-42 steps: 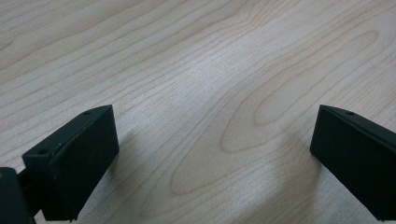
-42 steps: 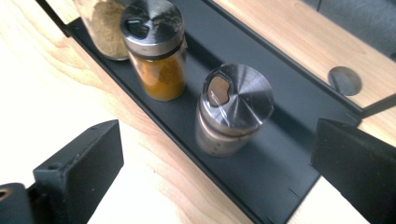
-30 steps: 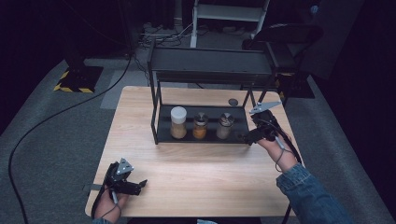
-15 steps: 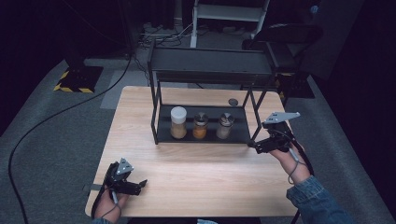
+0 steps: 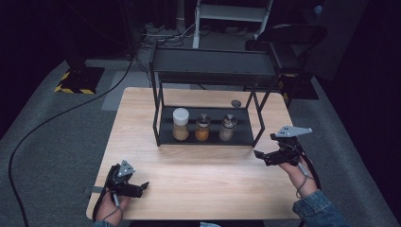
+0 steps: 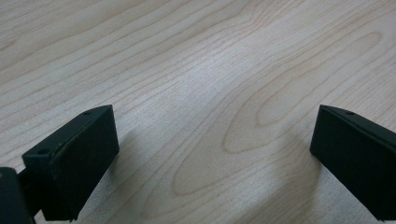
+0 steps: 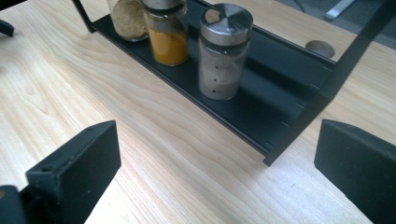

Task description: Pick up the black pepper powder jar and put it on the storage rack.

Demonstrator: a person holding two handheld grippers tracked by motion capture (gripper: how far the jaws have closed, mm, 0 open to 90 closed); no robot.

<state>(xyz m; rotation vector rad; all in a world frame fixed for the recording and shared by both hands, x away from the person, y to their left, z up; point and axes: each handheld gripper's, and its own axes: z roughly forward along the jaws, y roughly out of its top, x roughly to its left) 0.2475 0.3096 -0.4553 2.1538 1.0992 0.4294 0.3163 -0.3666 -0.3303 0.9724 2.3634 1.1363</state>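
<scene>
Jars first: three of them stand in a row on the bottom tray of the black rack point(image 5: 208, 135), and the one nearest the action is the grey spice jar point(image 5: 228, 127) at the rack's right end, with the orange spice jar point(image 5: 202, 127) beside it and the white-lidded jar point(image 5: 180, 124) at the left end. Off the rack's front right corner hovers the right gripper point(image 5: 261, 155), jaws spread wide and holding nothing, pointed back toward the rack. In the right gripper view the grey spice jar point(image 7: 223, 51) sits upright ahead and above the jaws, the slanted rack leg point(image 7: 327, 93) cutting across on the right.

Well in front of the rack's left corner, near the table point(image 5: 208, 182) edge, the left gripper point(image 5: 142, 187) rests low over bare wood, jaws also wide apart and empty.

As I read it, the step in hand is a reach for that grey jar. To do it well, come in low and level from the front, clear of the slanted leg, and centre the jaws on the glass body below the metal cap. Close squarely, without nudging the orange jar alongside. Lift straight up over the tray lip before drawing away, minding the shelf overhead.
</scene>
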